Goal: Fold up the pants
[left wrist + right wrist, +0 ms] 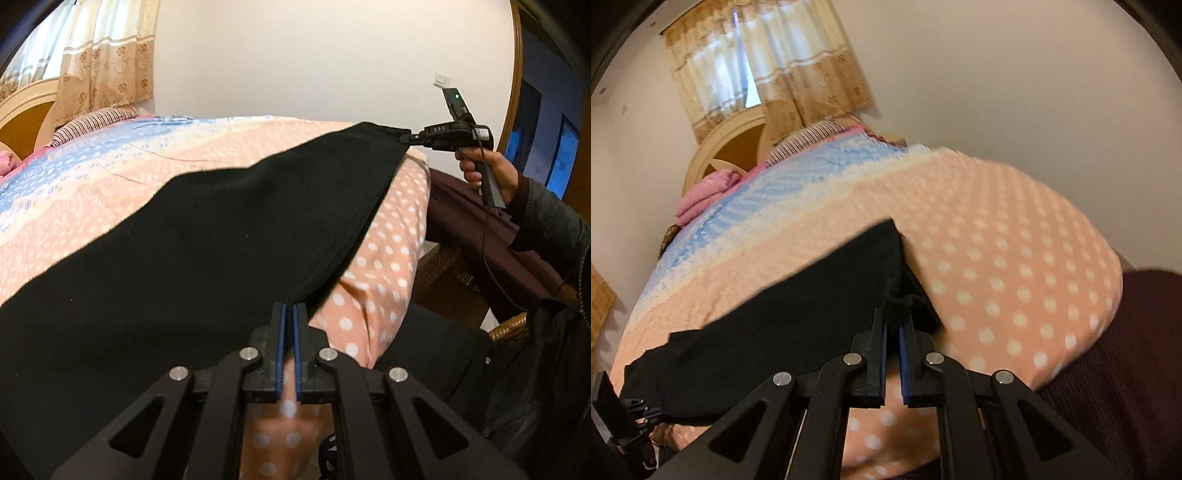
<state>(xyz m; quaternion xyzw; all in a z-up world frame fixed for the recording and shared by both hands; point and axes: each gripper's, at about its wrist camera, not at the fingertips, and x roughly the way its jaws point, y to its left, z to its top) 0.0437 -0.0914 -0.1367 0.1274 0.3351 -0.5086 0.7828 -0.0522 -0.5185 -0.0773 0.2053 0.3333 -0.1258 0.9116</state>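
The black pants (pixel 192 236) lie stretched along the bed's (pixel 384 236) near edge, on its dotted peach cover. The left gripper (pixel 289 314) pinches one end of the near hem; the right gripper (pixel 894 314) pinches the other end's corner, cloth bunched between its fingers (pixel 880 332). To fold well, lift both ends together, keep the edge taut, and lay it flush on the far edge.

matt black cloth pants (pixel 192 236) lie on a soft, dotted peach bedspread (pixel 388 236); upper left of the frame, thin patterned curtain (pixel 107 55).
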